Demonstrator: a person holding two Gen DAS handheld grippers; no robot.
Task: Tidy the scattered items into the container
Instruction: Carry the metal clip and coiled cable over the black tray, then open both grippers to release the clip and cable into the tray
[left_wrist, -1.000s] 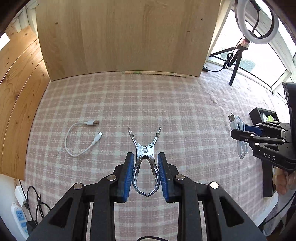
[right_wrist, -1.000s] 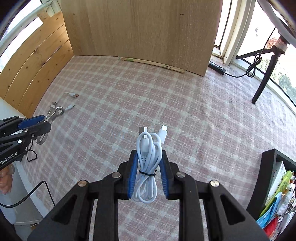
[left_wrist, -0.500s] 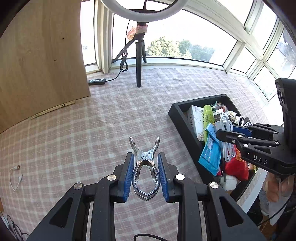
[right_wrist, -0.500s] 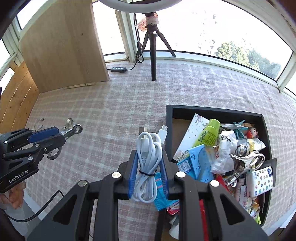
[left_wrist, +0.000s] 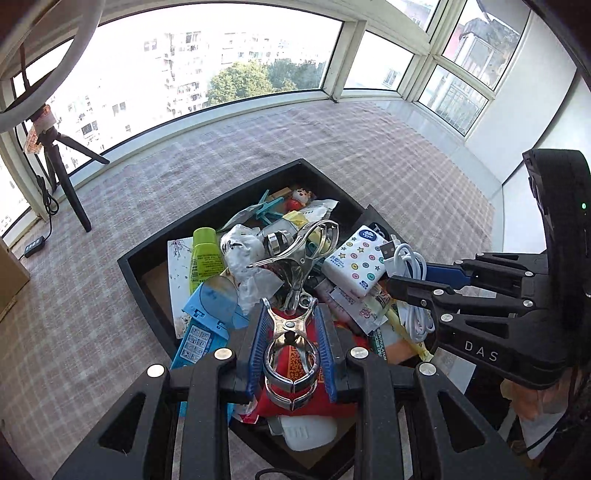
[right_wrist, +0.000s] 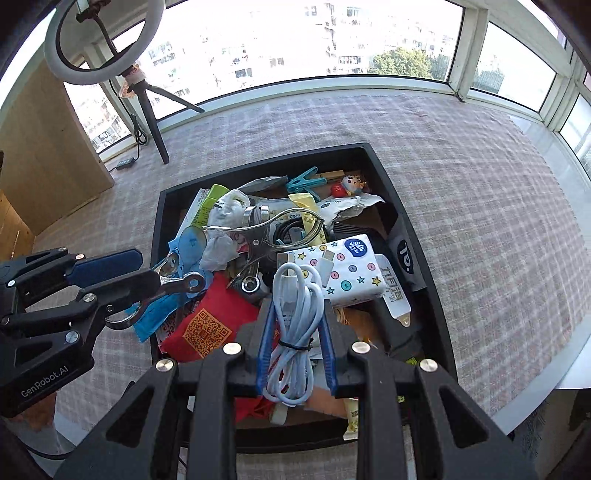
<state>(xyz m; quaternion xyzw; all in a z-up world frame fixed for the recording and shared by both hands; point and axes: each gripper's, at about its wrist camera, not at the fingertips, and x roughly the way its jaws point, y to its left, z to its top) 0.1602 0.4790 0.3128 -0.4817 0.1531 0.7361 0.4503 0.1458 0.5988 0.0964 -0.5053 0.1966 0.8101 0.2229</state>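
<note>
The left tongs are clamped on a shiny metal clip, their blue pads pressing on the clip's looped handles from both sides; the clip's toothed tips point forward, away from the camera. The tongs and the clip hang over the near corner of the black container, above a red packet with a QR code. A second, larger metal clip lies inside on top of the heap, just ahead of the held one.

The right tongs grip a coiled white USB cable, bound with a thin black tie, between their blue pads; the plugs stick up past the fingertips. This bundle sits over the near half of the container, in front of a white tissue pack with stars and dots.

The container is crowded with a green tube, a blue packet, crumpled plastic, a teal peg and a small figurine. It rests on the checked cloth of the worktop. A ring light on a tripod stands by the windows
</note>
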